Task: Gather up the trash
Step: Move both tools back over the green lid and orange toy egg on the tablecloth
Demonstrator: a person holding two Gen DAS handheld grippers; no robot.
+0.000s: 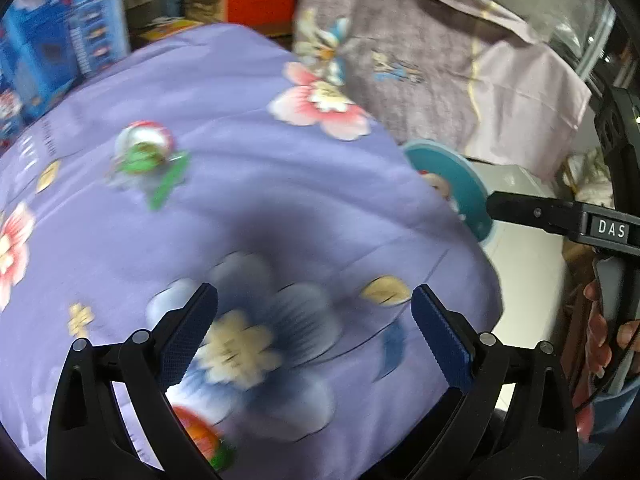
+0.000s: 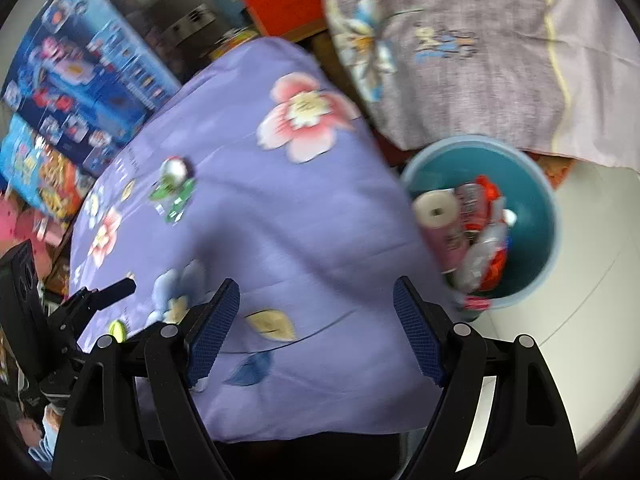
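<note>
Now both hands are empty, left gripper (image 1: 314, 334) and right gripper (image 2: 316, 330) spread wide; reach the green-and-silver wrapper (image 1: 146, 156) slowly, pinch it, then drop it in the teal bin (image 2: 532, 184).

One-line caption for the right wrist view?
Open right gripper above purple floral cloth; teal bin alongside holds trash.
</note>
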